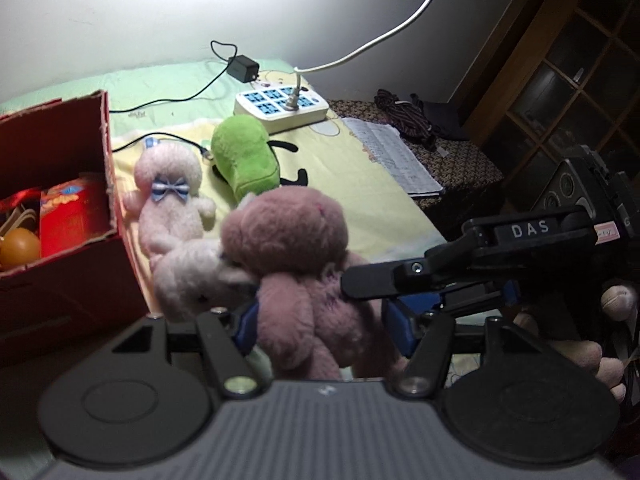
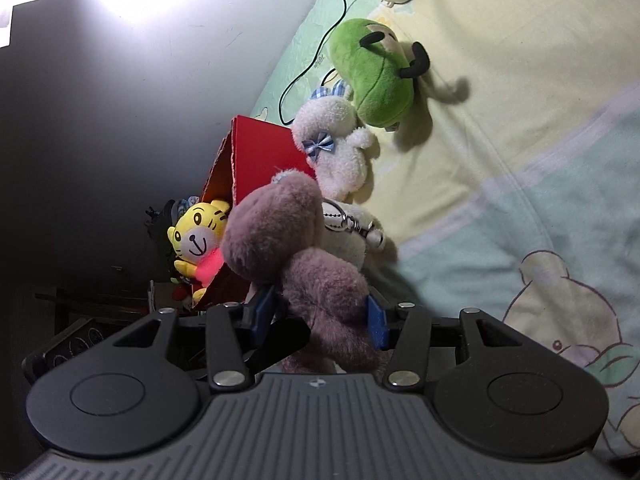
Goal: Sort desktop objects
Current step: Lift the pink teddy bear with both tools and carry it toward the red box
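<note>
Plush, soft and light: we judge the mauve bear [image 1: 296, 264] squashes easily, so gripping its torso is safest. Left to right: red box [image 1: 60, 280] holding an orange ball [image 1: 18, 246] and a red carton [image 1: 70, 216]; pale bear with a blue bow [image 1: 172, 200]; green plush [image 1: 244, 156]; power strip [image 1: 280, 106]. We hold the mauve bear off the sheet near the box; left gripper [image 1: 320, 328] and right gripper [image 2: 318, 318] both clench its body. Surface is a yellow-green bedsheet [image 1: 360, 184], dim room, bright wall glare.
</note>
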`<state>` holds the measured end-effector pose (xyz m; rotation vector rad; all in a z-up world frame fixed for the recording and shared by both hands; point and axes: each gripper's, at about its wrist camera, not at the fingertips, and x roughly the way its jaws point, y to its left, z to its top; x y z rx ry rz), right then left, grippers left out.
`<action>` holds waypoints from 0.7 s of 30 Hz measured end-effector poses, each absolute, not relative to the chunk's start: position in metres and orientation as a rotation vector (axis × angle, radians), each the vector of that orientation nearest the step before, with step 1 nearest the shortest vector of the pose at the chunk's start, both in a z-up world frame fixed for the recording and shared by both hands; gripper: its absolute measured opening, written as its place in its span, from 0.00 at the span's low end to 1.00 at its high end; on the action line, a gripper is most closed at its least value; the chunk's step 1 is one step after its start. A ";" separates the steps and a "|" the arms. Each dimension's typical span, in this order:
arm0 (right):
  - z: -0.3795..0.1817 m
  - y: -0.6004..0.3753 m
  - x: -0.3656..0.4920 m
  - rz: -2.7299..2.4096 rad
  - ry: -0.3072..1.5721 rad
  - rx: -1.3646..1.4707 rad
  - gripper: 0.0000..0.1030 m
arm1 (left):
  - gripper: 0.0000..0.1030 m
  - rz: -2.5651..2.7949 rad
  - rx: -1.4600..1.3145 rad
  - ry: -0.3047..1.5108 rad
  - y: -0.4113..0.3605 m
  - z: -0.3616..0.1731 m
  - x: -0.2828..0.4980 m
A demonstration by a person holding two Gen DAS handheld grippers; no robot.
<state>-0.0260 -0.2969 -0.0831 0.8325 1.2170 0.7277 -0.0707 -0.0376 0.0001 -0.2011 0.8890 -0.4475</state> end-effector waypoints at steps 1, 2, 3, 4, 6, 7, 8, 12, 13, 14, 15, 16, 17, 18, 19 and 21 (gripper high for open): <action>-0.078 -0.294 -0.030 0.728 1.201 0.830 0.49 | 0.62 -0.462 -0.206 0.881 -0.033 0.003 -0.073; -0.071 -0.291 -0.035 0.721 1.183 0.827 0.49 | 0.62 -0.478 -0.209 0.871 -0.028 0.007 -0.074; -0.066 -0.288 -0.038 0.715 1.169 0.824 0.49 | 0.62 -0.492 -0.211 0.862 -0.024 0.010 -0.076; -0.062 -0.286 -0.041 0.710 1.154 0.823 0.49 | 0.62 -0.504 -0.209 0.853 -0.020 0.012 -0.077; -0.054 -0.280 -0.048 0.702 1.128 0.830 0.48 | 0.62 -0.527 -0.199 0.835 -0.013 0.018 -0.080; -0.051 -0.277 -0.051 0.699 1.116 0.831 0.48 | 0.62 -0.539 -0.196 0.827 -0.010 0.021 -0.081; -0.047 -0.275 -0.053 0.696 1.103 0.828 0.48 | 0.62 -0.553 -0.192 0.819 -0.007 0.023 -0.083; -0.036 -0.266 -0.061 0.680 1.067 0.813 0.48 | 0.62 -0.583 -0.181 0.805 0.004 0.030 -0.085; -0.034 -0.263 -0.063 0.678 1.060 0.812 0.48 | 0.62 -0.587 -0.181 0.801 0.008 0.032 -0.086; -0.032 -0.260 -0.063 0.678 1.052 0.812 0.48 | 0.62 -0.588 -0.181 0.796 0.012 0.034 -0.086; -0.031 -0.257 -0.063 0.680 1.047 0.812 0.48 | 0.62 -0.586 -0.178 0.789 0.016 0.036 -0.087; -0.029 -0.253 -0.063 0.683 1.043 0.813 0.48 | 0.62 -0.581 -0.175 0.783 0.020 0.038 -0.087; -0.027 -0.247 -0.062 0.691 1.040 0.813 0.48 | 0.62 -0.574 -0.174 0.777 0.025 0.040 -0.088; -0.026 -0.242 -0.061 0.697 1.039 0.812 0.48 | 0.62 -0.566 -0.174 0.771 0.031 0.041 -0.089; -0.024 -0.236 -0.059 0.709 1.038 0.807 0.48 | 0.62 -0.558 -0.174 0.766 0.037 0.043 -0.090; -0.020 -0.222 -0.055 0.735 1.033 0.795 0.48 | 0.62 -0.535 -0.179 0.755 0.052 0.049 -0.090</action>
